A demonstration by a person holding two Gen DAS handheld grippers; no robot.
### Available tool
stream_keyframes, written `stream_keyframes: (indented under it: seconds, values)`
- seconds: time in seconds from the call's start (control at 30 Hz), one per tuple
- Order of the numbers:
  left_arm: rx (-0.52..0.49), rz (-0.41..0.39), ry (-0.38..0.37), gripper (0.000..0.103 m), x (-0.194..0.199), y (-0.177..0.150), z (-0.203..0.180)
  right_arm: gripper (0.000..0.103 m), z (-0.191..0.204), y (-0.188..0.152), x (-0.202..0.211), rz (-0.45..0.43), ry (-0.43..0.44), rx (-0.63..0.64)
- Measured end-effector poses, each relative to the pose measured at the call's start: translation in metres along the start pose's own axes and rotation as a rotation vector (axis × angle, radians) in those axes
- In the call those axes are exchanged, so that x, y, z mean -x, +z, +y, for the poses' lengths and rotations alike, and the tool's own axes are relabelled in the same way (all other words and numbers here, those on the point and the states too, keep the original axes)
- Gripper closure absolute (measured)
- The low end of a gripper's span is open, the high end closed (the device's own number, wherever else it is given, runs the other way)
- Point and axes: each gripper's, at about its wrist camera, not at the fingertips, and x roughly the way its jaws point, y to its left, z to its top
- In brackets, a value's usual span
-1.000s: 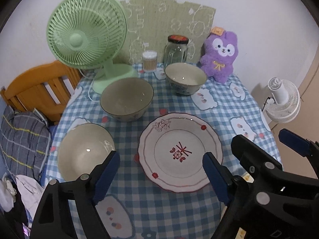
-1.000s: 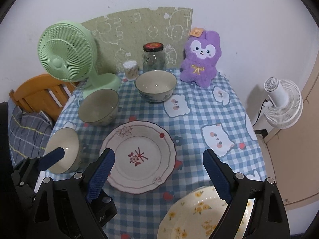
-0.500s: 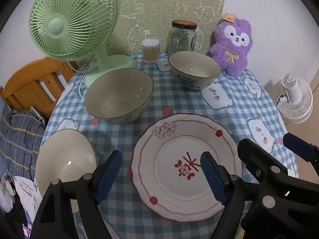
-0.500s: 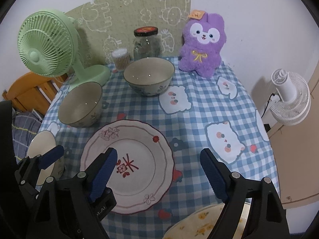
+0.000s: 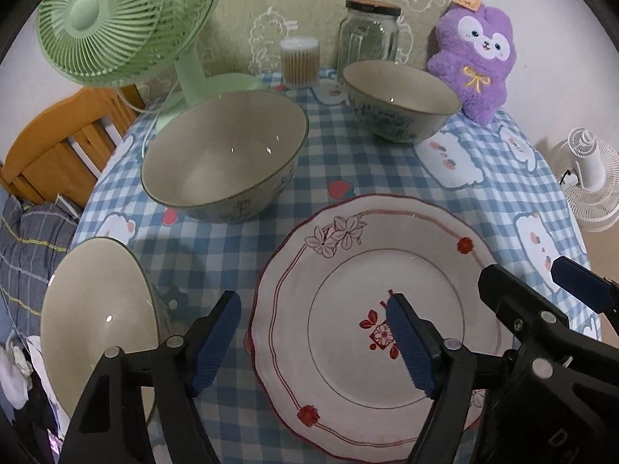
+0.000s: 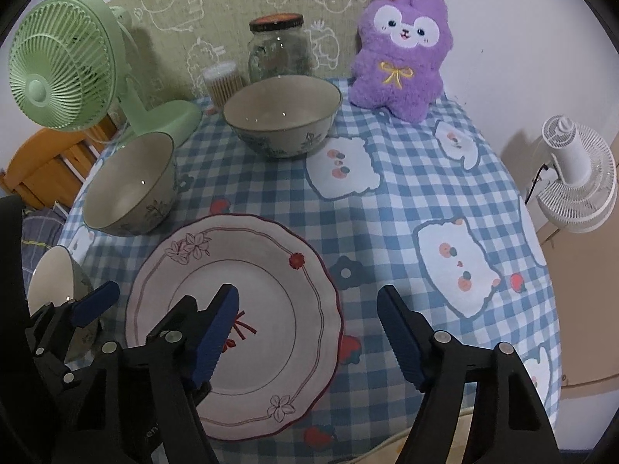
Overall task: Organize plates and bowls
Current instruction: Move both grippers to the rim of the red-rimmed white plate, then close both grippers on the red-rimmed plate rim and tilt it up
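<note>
Blue-and-white checked cloth printed with cartoon animals covers the round table [image 6: 425,178], and the landmark on it is the white plate with red flowers [image 5: 348,309], lying flat near the front edge. Beyond that plate to the left sits a large bowl [image 5: 224,154]; farther back, toward the purple plush toy [image 6: 402,58], sits a second patterned bowl [image 6: 282,120]; a third bowl [image 5: 96,321] stands just left of the plate at the table's edge. The green desk fan [image 5: 116,19], a glass jar [image 5: 367,34] and a tub of cotton swabs [image 5: 300,60] line the wall behind. The left gripper [image 5: 313,336] straddles the plate's left rim, one finger outside it and one over the centre; the right gripper [image 6: 309,332] straddles the right rim. Both sets of jaws have just been closing, yet they stand apart and grasp nothing, the pads not pressing the plate. This looks like the approach to a two-sided lift of the plate; the next move calls for lowering until each rim sits between the pads, then pinching evenly. A pale yellowish edge [image 6: 456,417] shows at the bottom of the right view, too little to identify. The plush's orange tag carries marks too small to read.
</note>
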Motion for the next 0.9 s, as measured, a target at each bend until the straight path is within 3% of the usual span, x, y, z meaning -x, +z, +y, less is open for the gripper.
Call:
stream_keyframes:
  seconds: [0.07,0.57,0.9]
  values:
    - [0.007,0.011,-0.004,0.033,-0.003,-0.001,0.001,0.028,-0.001,-0.001,-0.005,0.009,0.004,-0.006]
    - [-0.074,-0.017,0.076,0.038,-0.012,-0.006,-0.008,0.043,-0.003,-0.005,-0.036,0.071,0.009,-0.021]
    - [-0.110,0.005,0.101,0.038,-0.014,-0.009,-0.012,0.067,-0.008,-0.009,-0.051,0.113,-0.018,-0.024]
